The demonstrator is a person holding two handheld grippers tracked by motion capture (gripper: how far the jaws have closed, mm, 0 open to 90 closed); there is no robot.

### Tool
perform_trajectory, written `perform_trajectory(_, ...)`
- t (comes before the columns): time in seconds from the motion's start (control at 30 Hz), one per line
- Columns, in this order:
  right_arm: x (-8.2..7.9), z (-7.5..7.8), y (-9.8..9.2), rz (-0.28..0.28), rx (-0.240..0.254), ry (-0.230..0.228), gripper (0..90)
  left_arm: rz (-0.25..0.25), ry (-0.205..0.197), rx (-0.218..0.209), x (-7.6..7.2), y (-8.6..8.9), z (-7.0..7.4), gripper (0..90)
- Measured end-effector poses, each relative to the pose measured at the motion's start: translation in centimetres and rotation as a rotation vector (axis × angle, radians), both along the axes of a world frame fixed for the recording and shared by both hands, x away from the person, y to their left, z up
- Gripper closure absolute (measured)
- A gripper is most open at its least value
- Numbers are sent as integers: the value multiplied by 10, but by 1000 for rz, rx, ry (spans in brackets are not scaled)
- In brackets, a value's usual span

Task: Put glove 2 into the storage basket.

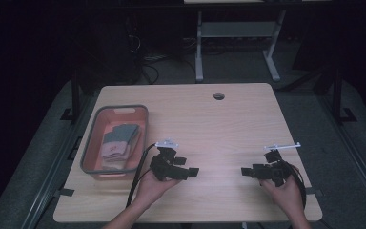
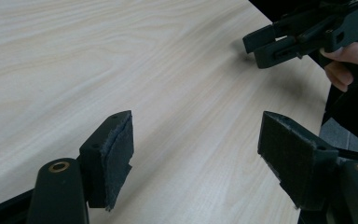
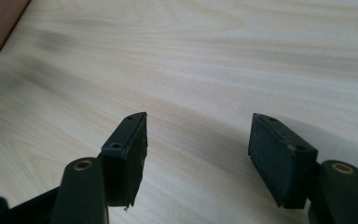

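Presently, two grippers are held low over the near part of a pale wooden worktop (image 1: 228, 119), each carried in one of the person's hands. The left gripper (image 1: 193, 171) is seen just right of a grey-rimmed orange basin (image 1: 89, 143), its cable trailing back past the basin's near corner. Its jaws are spread wide apart with nothing between them — in the left gripper view only bare wood grain is framed by the two padded faces. The right gripper (image 1: 244, 171) is held well to the right of the basin, pointing back towards the left gripper across a stretch of bare wood. Its jaws are likewise parted, and nothing is gripped; in the right gripper view the worktop alone lies between them.

Inside the basin a small stack of folded cloths (image 1: 118, 140) is seen — grey on top, pinkish below — lying against the basin's floor and well clear of both sets of jaws. A round cable hole (image 1: 218, 96) is set in the worktop on the far side, well right of the basin. Whether either gripper touches the wood cannot be told.
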State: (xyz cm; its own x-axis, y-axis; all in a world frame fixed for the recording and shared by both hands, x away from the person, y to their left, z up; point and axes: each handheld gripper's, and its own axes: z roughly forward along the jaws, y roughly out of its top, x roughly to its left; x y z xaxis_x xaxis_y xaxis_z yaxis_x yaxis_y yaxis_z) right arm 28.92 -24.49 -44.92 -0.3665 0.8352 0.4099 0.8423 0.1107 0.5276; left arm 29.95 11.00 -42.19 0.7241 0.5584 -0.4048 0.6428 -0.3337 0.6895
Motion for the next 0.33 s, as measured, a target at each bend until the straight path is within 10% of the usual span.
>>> perform_trajectory(0.33,-22,-7,-4,-10,49,-40,341,-35,-13,-41,-25,-1,-9,265)
